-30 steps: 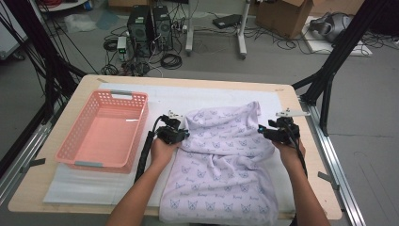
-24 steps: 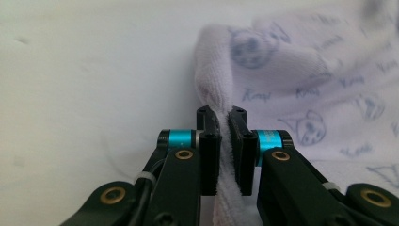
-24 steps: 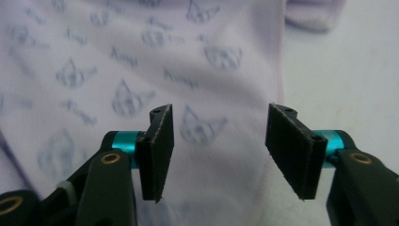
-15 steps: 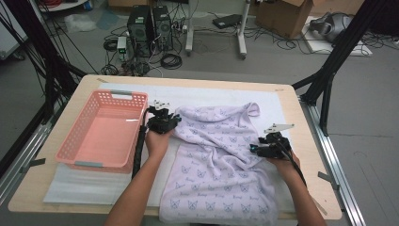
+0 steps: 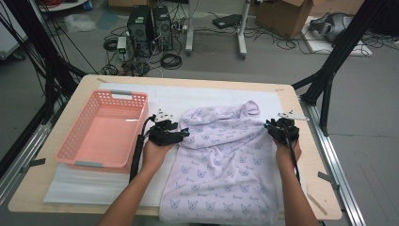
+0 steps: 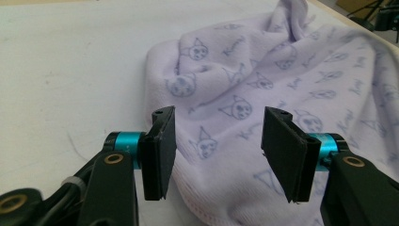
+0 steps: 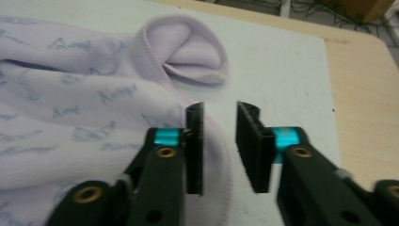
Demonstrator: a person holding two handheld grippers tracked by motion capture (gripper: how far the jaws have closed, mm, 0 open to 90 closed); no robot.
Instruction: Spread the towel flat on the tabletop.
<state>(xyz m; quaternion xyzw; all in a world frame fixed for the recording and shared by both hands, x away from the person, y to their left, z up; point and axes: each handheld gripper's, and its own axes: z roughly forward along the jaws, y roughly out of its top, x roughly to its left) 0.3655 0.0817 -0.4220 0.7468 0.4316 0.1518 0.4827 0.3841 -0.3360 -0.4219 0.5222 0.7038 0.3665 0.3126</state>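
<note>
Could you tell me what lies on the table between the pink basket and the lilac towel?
In the high view, the left gripper and the hand holding it lie between the pink basket and the lilac towel, on the white mat.

A pale lilac towel (image 5: 223,165) printed with small blue cat faces lies spread but rumpled on the white mat (image 5: 197,96), its far corner curled over (pink-edged hem showing), near end draping off the table's front.

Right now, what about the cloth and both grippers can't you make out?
- Lavender cloth: near hem cut off by the high view's bottom edge.
- Right gripper: cloth edge between the jaws; blur hides any contact.
- Left gripper: jaw gap too small in the high view.
- Basket: near wall hides its floor's front strip.
</note>
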